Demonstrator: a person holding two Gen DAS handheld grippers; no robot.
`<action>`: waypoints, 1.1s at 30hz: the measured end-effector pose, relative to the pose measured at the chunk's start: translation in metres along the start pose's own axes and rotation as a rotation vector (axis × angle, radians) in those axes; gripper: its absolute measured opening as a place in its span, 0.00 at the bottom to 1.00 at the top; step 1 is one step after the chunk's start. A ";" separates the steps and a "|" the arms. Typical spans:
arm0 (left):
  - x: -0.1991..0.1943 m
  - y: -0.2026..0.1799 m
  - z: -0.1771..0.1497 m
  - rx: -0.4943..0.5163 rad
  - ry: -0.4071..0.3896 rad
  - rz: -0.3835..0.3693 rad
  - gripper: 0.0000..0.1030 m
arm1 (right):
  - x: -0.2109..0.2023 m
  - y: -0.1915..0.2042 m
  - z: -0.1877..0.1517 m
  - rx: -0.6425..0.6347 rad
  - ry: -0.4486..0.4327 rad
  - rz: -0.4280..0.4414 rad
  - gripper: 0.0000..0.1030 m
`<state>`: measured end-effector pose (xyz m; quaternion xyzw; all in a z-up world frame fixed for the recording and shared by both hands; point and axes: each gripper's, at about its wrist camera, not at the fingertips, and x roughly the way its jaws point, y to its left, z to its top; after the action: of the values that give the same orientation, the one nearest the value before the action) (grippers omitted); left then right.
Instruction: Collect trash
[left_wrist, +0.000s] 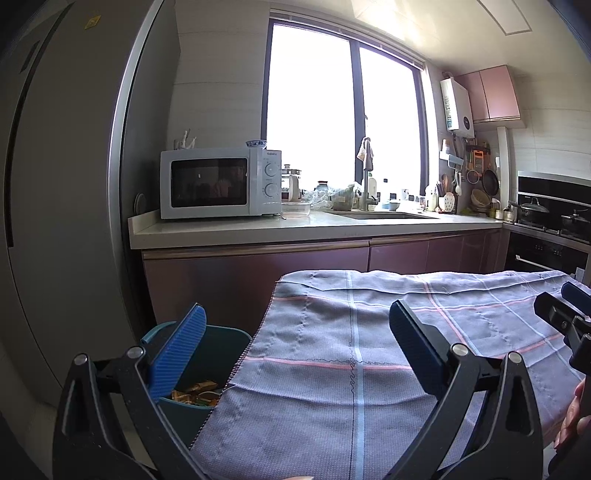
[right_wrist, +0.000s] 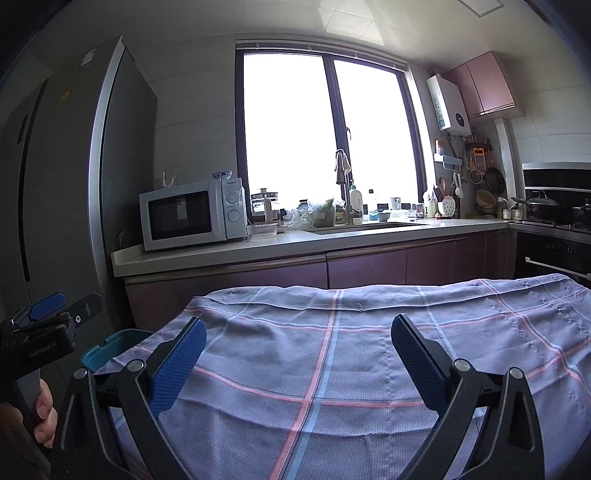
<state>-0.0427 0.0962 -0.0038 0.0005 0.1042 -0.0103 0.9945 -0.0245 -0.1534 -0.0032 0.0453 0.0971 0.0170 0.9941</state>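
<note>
Left wrist: left gripper (left_wrist: 295, 332) wide apart — teal bin (left_wrist: 221, 343) holds wrappers (left_wrist: 195, 393).

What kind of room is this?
It looks like a home kitchen. There's a microwave on the counter, a sink with a tap under the window, and pots on a stove.
</note>
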 end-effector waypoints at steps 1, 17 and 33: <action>0.000 0.000 0.000 0.000 -0.002 0.000 0.95 | 0.000 0.000 0.000 0.001 0.002 -0.001 0.94; -0.001 -0.003 0.003 -0.001 -0.010 0.003 0.95 | 0.000 -0.001 0.003 0.004 -0.003 -0.008 0.94; -0.001 -0.004 0.004 -0.003 -0.013 0.001 0.95 | 0.000 -0.004 0.004 0.013 -0.004 -0.015 0.94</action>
<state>-0.0431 0.0922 0.0004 -0.0009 0.0979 -0.0098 0.9951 -0.0233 -0.1576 0.0004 0.0510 0.0957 0.0089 0.9941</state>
